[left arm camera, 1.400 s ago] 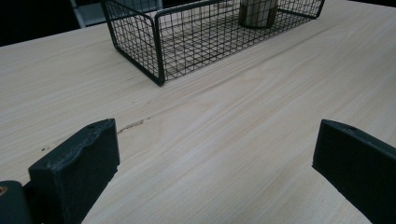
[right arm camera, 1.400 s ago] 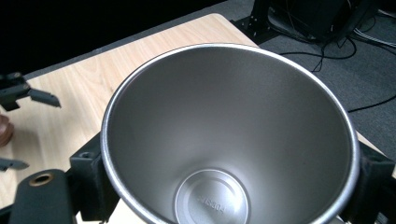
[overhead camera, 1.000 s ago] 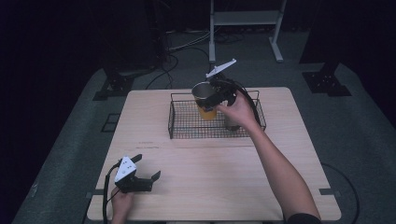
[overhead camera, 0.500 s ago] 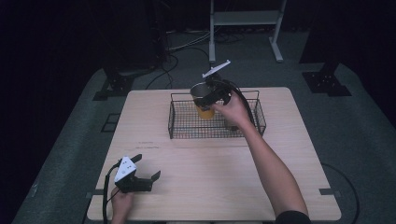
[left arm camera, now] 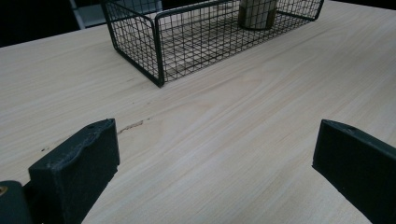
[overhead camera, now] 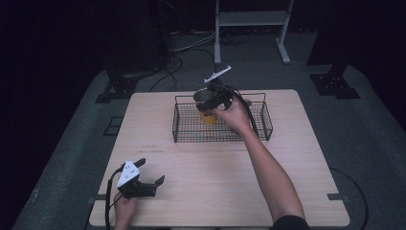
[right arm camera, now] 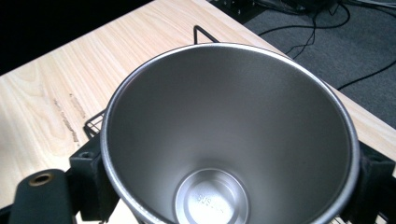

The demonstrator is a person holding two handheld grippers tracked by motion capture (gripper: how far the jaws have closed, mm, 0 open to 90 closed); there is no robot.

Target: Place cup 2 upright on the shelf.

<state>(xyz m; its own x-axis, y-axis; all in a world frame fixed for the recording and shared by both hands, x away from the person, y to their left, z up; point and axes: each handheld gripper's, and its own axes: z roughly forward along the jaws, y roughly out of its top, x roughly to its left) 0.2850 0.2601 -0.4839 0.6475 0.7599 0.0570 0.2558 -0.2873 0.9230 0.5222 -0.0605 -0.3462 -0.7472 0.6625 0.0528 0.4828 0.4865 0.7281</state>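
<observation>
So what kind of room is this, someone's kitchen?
More likely a lab or recording studio: a lone wooden table on grey floor, dark surroundings, loose cables and a metal stand behind it.

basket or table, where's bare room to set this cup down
Inside the wire basket, the mesh floor left of the cup looks bare. The right gripper and hand crowd the middle. On the table, the widest free patch lies between the basket's near wall and the left gripper.

Pale wooden table point(overhead camera: 210, 167), white metal stand point(overhead camera: 249, 28) behind it, black cables point(overhead camera: 191, 48) on grey floor point(overhead camera: 72, 143)
</observation>
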